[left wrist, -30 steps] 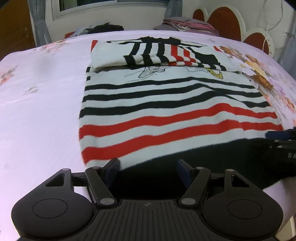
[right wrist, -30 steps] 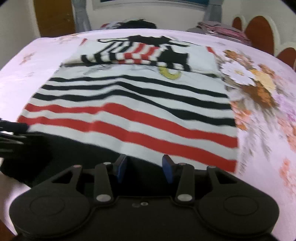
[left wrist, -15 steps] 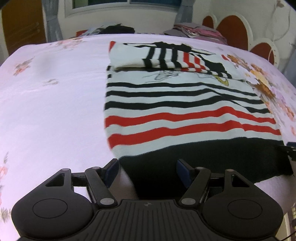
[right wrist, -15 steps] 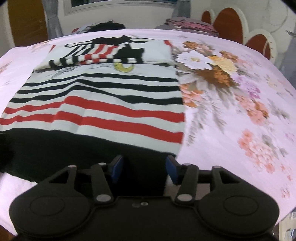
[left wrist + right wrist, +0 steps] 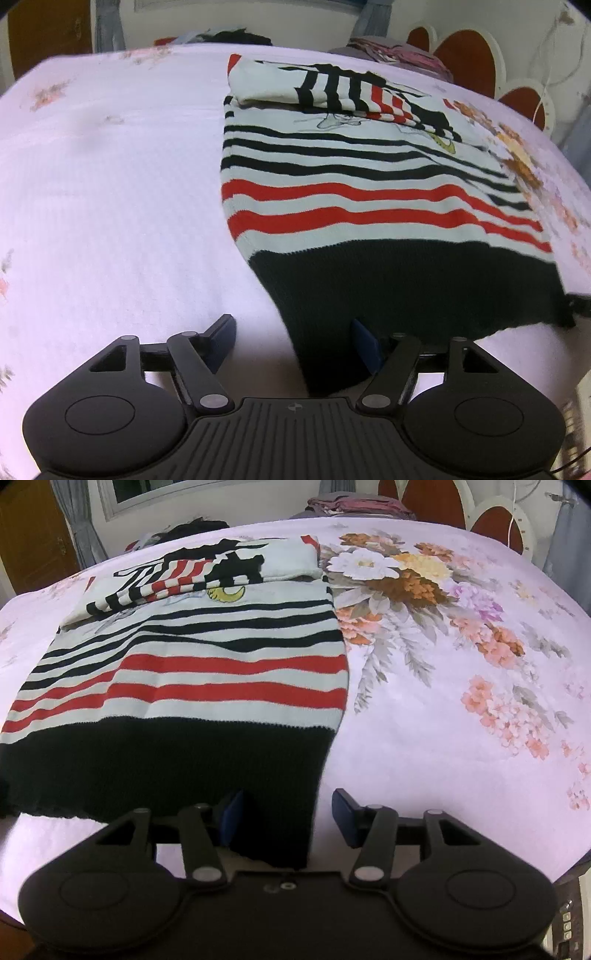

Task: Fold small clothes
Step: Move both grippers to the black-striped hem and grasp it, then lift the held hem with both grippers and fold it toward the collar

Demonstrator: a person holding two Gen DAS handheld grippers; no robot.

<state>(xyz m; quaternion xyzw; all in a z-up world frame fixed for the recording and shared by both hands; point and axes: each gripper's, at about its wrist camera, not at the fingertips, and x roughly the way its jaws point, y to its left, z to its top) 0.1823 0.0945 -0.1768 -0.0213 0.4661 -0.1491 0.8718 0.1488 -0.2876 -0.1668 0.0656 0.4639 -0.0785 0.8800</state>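
Note:
A small knit sweater (image 5: 369, 177) with black and red stripes and a black hem lies flat on the bed, its sleeves folded across the top. It also shows in the right wrist view (image 5: 192, 664). My left gripper (image 5: 293, 341) is open at the hem's near left corner, which lies between its fingers. My right gripper (image 5: 286, 818) is open at the hem's near right corner, which lies between its fingers.
The bed has a pale pink cover (image 5: 110, 184) with a large flower print (image 5: 424, 587) to the right of the sweater. Stacked clothes (image 5: 354, 506) lie at the far end by the red and white headboard (image 5: 469, 55). A dark pile (image 5: 236, 37) sits far back.
Both grippers have moved outward from the middle of the hem, the left one to the left corner and the right one to the right corner. Both jaws stand wider open.

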